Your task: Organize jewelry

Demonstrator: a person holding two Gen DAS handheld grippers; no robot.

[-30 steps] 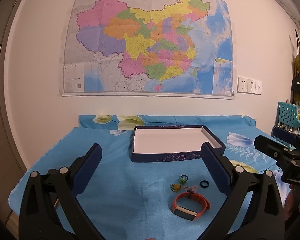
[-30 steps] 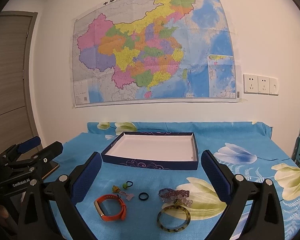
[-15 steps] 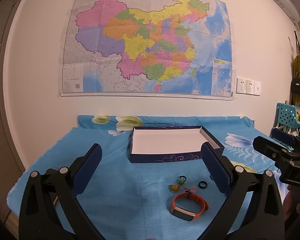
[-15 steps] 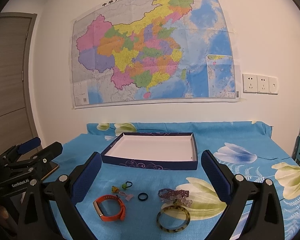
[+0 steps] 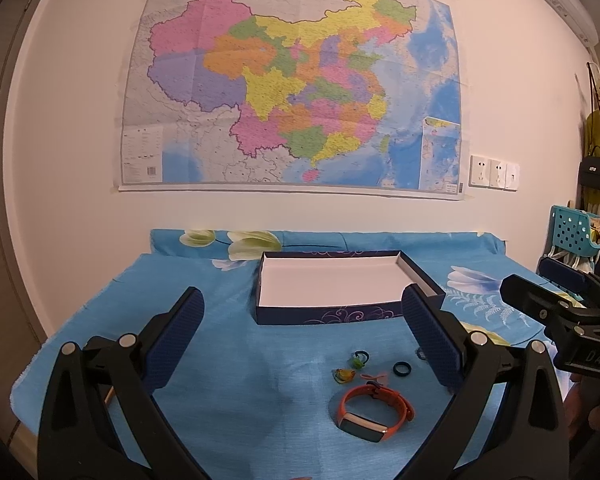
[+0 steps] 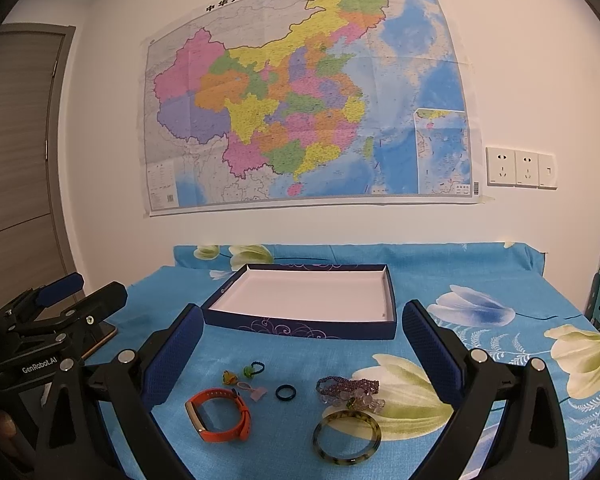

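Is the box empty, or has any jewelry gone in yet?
Empty. The box shows only its bare white floor in both views; the orange band and bangle lie on the cloth.

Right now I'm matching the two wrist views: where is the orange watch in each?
Left wrist: orange watch lies low, right of centre, near the right finger.
Right wrist: orange watch lies low, left of centre, near the left finger.
Shared landmark: the box stands behind it in both.

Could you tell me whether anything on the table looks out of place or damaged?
Nothing looks damaged. The jewelry lies loose on the cloth, not in the empty box: orange band, bangle, bead bracelet, dark ring. Both grippers are open.
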